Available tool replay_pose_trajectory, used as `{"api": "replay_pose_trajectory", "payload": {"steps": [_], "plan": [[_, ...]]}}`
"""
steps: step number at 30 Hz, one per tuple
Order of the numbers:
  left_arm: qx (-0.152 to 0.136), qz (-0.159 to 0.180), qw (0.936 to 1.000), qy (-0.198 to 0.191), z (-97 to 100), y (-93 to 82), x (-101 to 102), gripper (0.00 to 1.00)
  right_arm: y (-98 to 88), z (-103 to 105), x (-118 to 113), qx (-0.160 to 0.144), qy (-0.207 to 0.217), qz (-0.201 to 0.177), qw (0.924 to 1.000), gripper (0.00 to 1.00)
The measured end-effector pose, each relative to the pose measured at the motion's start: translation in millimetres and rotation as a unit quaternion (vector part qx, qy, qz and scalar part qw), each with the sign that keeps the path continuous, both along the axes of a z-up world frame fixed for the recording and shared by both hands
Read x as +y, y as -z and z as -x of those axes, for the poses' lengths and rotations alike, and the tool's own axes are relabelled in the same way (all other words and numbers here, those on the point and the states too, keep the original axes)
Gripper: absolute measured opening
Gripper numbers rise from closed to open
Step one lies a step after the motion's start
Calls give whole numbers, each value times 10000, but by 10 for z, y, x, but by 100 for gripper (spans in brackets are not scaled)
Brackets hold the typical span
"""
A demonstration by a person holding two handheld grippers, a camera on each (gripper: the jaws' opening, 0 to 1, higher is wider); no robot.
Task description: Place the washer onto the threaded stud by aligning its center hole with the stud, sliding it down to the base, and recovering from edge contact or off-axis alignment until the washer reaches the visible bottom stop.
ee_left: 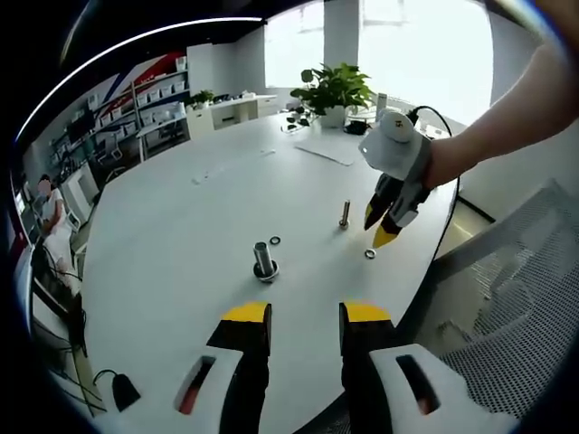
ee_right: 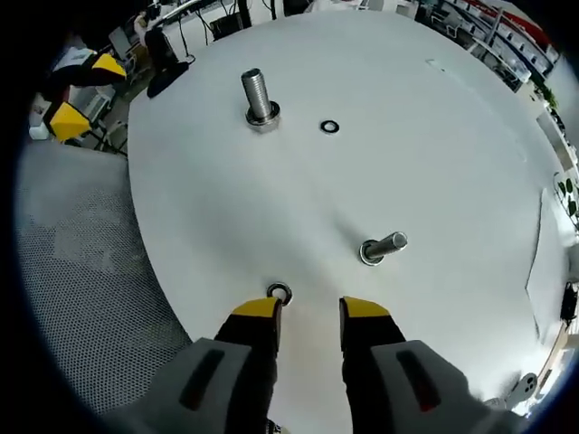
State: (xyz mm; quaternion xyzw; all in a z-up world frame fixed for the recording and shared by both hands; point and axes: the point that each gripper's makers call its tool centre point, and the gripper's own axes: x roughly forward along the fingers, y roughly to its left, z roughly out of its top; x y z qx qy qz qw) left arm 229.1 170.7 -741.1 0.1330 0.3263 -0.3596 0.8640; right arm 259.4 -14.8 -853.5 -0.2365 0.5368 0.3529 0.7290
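Presently logged: washer [ee_right: 279,292], thin, stiff, light, likely slippery, flat on table [ee_right: 434,154] just ahead of right gripper [ee_right: 310,309], best pinched at rim; both grippers' jaws slightly parted, empty; left gripper [ee_left: 305,314] back from stud [ee_left: 264,259].

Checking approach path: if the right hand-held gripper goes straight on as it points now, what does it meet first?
Probably the small washer lying just beyond the right hand-held gripper, near its left jaw tip. Past that, bare table, with the smaller stud off to the right. Depth is uncertain.
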Motion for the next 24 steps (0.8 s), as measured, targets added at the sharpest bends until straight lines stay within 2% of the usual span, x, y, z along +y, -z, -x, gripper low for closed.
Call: {"api": "replay_pose_trajectory", "payload": {"steps": [5, 19, 24], "plan": [[-27, -1, 10000, 47, 4, -11, -22, 28, 49, 95, 81, 6, -268, 117, 9996, 28], [-10, -23, 10000, 95, 20, -2, -29, 28, 141, 64, 45, -28, -395, 312, 9987, 26], [-12, -11, 9999, 127, 23, -3, -46, 28, 136, 25, -8, -46, -130, 260, 9996, 25]]}}
